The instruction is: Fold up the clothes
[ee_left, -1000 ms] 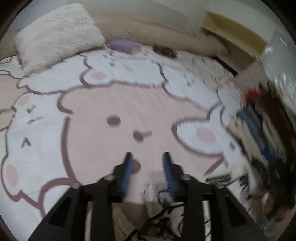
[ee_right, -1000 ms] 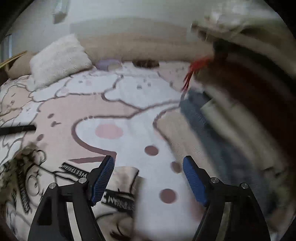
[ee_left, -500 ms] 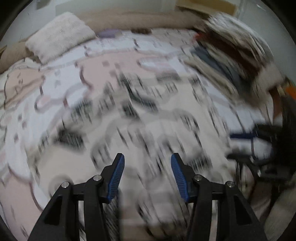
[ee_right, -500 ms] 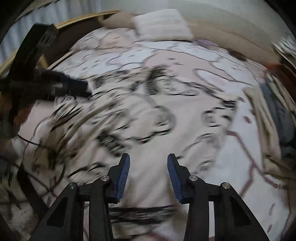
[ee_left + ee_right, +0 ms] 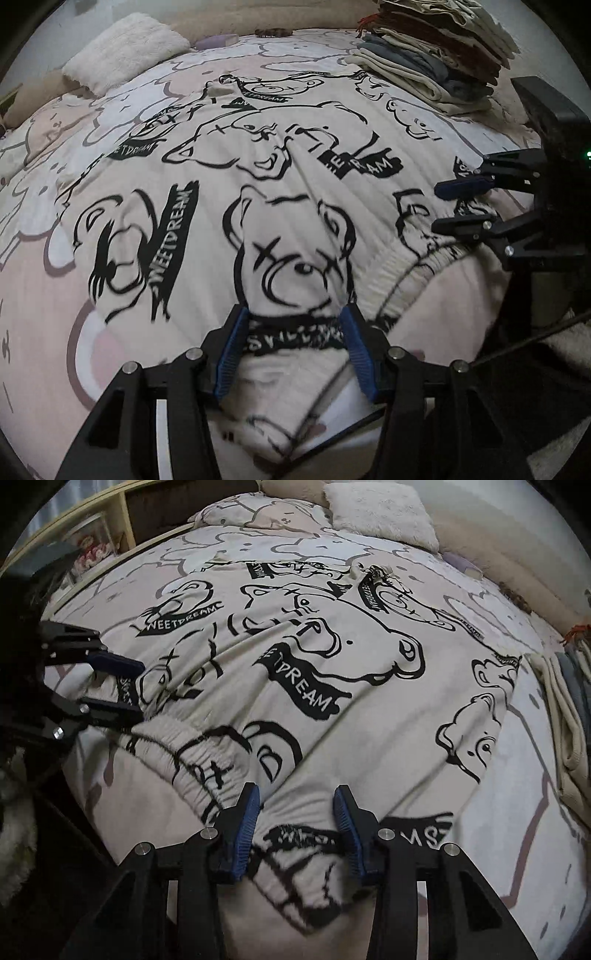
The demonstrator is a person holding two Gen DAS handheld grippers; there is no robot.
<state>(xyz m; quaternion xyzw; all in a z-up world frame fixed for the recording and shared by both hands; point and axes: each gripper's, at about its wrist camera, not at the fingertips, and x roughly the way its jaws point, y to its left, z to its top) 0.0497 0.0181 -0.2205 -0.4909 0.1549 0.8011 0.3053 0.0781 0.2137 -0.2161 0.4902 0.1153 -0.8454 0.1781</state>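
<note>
Cream pyjama trousers (image 5: pixel 280 173) printed with black bears and "SWEETDREAM" banners lie spread flat on the bed, legs pointing away; they also fill the right wrist view (image 5: pixel 332 672). The elastic waistband (image 5: pixel 192 753) lies at the near edge. My left gripper (image 5: pixel 293 347) is open, its jaws either side of the waistband's left end. My right gripper (image 5: pixel 295 823) is open, its jaws either side of the waistband's right end. Each gripper shows in the other's view: right (image 5: pixel 458 206), left (image 5: pixel 110 686).
A stack of folded clothes (image 5: pixel 436 55) stands at the far right of the bed; its edge shows in the right wrist view (image 5: pixel 569 716). A fluffy white pillow (image 5: pixel 122 51) lies at the head. The pink-and-white bear duvet (image 5: pixel 48 295) covers the bed. A shelf (image 5: pixel 92 539) stands left.
The trousers have been spread out flat on the bed. Both grippers swung down to the waistband at the near edge, and the right jaws narrowed.
</note>
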